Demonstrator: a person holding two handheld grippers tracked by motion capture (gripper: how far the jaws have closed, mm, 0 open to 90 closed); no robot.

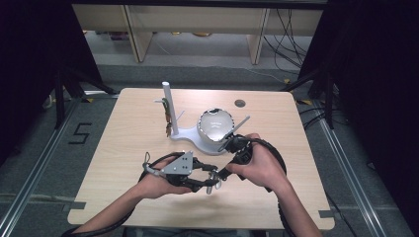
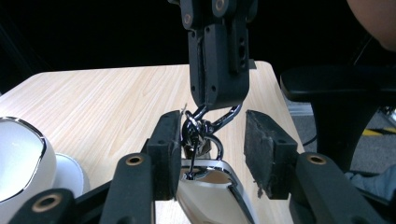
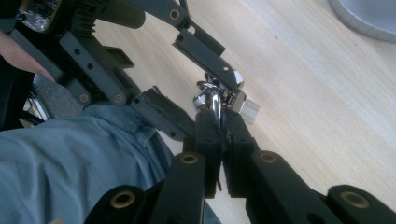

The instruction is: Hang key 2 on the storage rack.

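Note:
A chrome keychain (image 2: 204, 179), made of a polished tag, rings and chain links, hangs between my two grippers above the table's front middle (image 1: 215, 181). My right gripper (image 3: 222, 122) is shut on one of its metal rings (image 3: 214, 99). In the left gripper view it comes down from the top (image 2: 217, 100), pinching a chain link. My left gripper (image 2: 212, 140) has its jaws on either side of the rings and tag. Its left pad (image 2: 169, 149) touches the rings, while its right pad (image 2: 261, 149) stands apart from them. In the high view both grippers meet tip to tip, the left gripper (image 1: 207, 178) on the left and the right gripper (image 1: 223, 172) on the right.
A white stand (image 1: 168, 106) with a tall post and thin pegs sits mid-table, with a small item hanging on one peg (image 1: 167, 118). A round shiny silver bowl (image 1: 215, 126) rests on its base. A dark grommet hole (image 1: 240, 103) lies behind. Black curtains flank the table (image 1: 123, 163).

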